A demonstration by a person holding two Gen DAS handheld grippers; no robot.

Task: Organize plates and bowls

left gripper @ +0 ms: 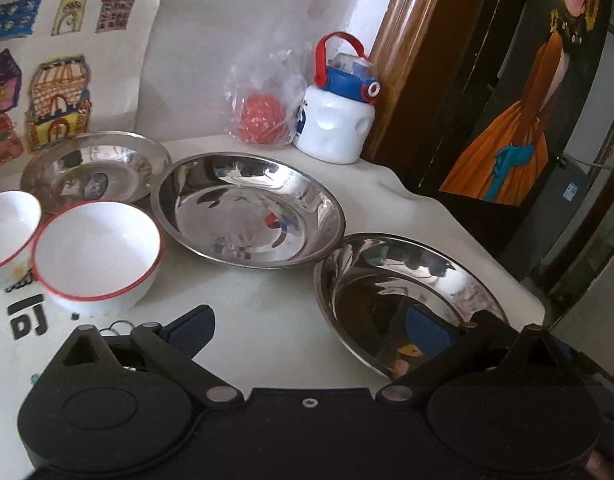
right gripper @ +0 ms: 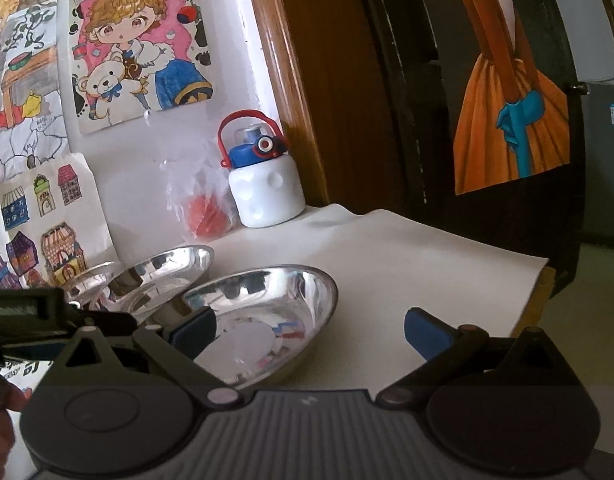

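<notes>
Three stainless steel plates on the white table point(left gripper: 267, 320): far plate point(left gripper: 93, 170) by the wall drawings, middle plate point(left gripper: 249, 210) beside it, near plate point(left gripper: 407, 300) at the table's right edge. Two red-rimmed white bowls, one point(left gripper: 97, 258) just left of the middle plate, another point(left gripper: 9, 230) touching it at far left. Left gripper point(left gripper: 311, 330) spread wide, empty, right finger over the near plate. Right gripper point(right gripper: 311, 334) likewise spread, empty, left finger over the near plate point(right gripper: 267, 320). White water bottle point(left gripper: 337, 128) and bagged red ball point(left gripper: 263, 118) against the wall.

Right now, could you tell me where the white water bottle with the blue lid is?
The water bottle stands at the table's back edge by the wooden door frame, just right of the bagged red ball.
</notes>
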